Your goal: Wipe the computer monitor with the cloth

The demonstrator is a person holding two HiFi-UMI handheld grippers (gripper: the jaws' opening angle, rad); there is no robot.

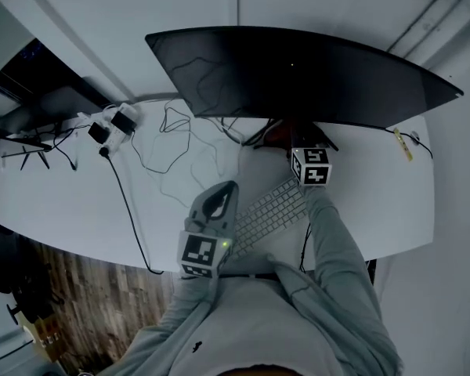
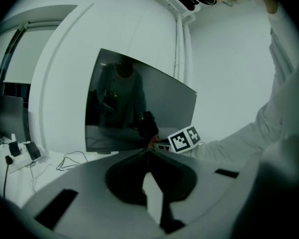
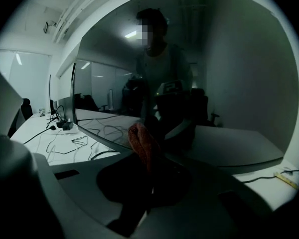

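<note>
The person wears a pale grey long-sleeved top [image 1: 298, 319] with loose sleeves. The left gripper [image 1: 227, 188] and right gripper [image 3: 150, 156] have pale grey moulded shells with dark hollows behind the jaws. Each carries a white cube with black square markers, and a small green light [image 1: 225, 244] glows beside the left one's.

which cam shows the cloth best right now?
Right gripper view: the reddish cloth sits clamped in the right gripper, close up, in front of the monitor. Head view shows only a dark reddish patch of it under the monitor's lower edge. Left gripper view: at most a sliver, too small to tell.
</note>
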